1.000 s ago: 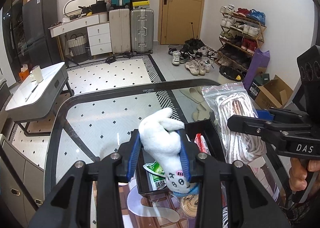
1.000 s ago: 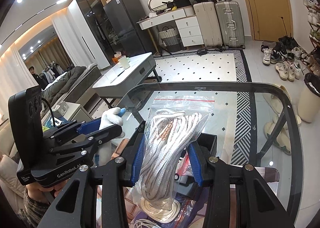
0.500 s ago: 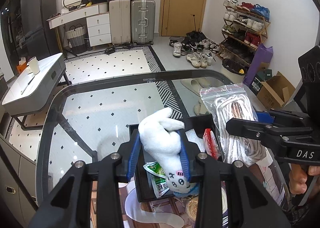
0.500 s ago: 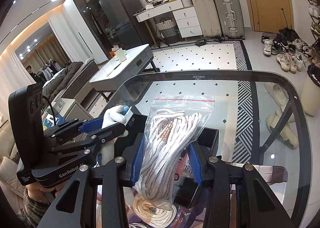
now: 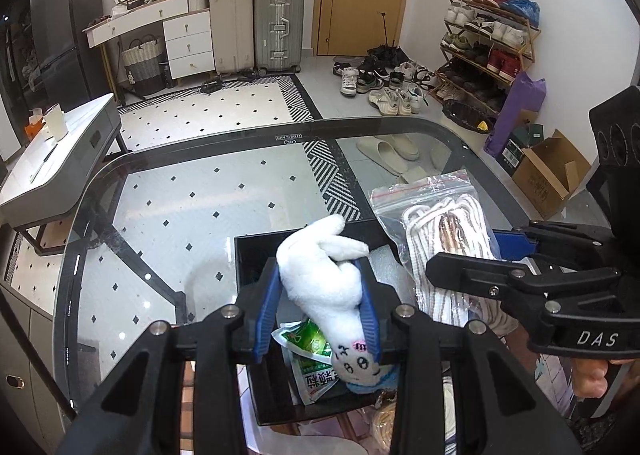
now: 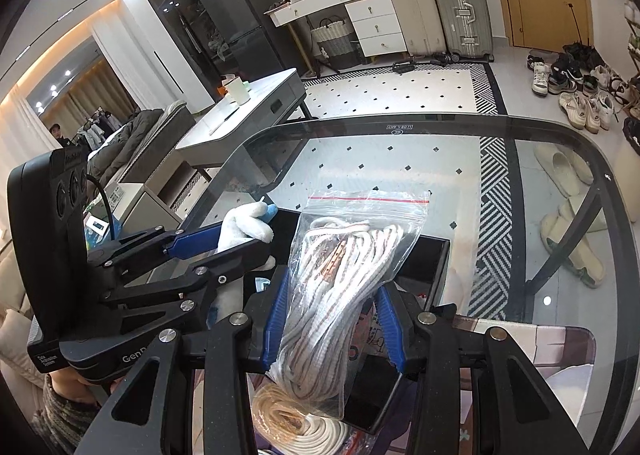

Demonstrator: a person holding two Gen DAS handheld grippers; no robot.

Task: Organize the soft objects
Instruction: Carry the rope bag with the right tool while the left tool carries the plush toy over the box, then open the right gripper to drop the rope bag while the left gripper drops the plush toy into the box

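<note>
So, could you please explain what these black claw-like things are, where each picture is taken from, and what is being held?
There is no robot here: a person holds a hand-operated two-finger gripper in each hand, and each gripper carries a wide-angle camera that looks along its fingers. One picture comes from the left gripper, the other from the right gripper; each also shows the other gripper off to the side. The left gripper is shut on a white plush toy. The right gripper is shut on a clear zip bag of white rope. Both hang above a glass table with a black rim, through which the tiled floor shows. On the table sits an open black box with a green packet inside.
</note>
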